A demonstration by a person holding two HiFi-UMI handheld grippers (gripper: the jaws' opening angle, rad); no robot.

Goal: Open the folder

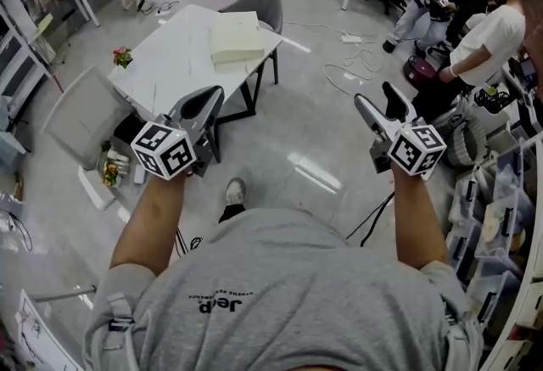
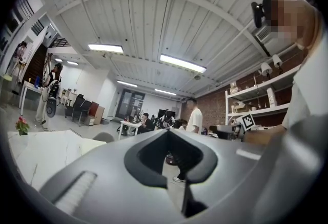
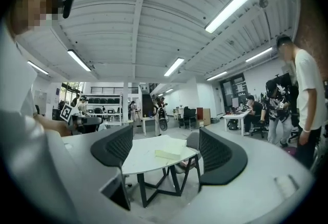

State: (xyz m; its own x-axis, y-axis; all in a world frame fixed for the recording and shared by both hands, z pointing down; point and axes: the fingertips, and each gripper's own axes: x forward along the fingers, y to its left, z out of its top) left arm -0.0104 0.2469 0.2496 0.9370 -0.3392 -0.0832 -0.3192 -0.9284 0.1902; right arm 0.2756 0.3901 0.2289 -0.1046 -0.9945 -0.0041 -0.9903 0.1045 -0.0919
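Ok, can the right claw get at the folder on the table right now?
Probably not from here: the folder lies on the white table, well ahead of the right claw, bare floor between. Nothing blocks the way; the claw is open and empty.

Glossy floor [image 1: 327, 127], perhaps matt paper folder [image 1: 237, 38]

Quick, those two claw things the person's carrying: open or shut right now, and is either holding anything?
Left gripper: closed, holding nothing.
Right gripper: open, nothing between its jaws.
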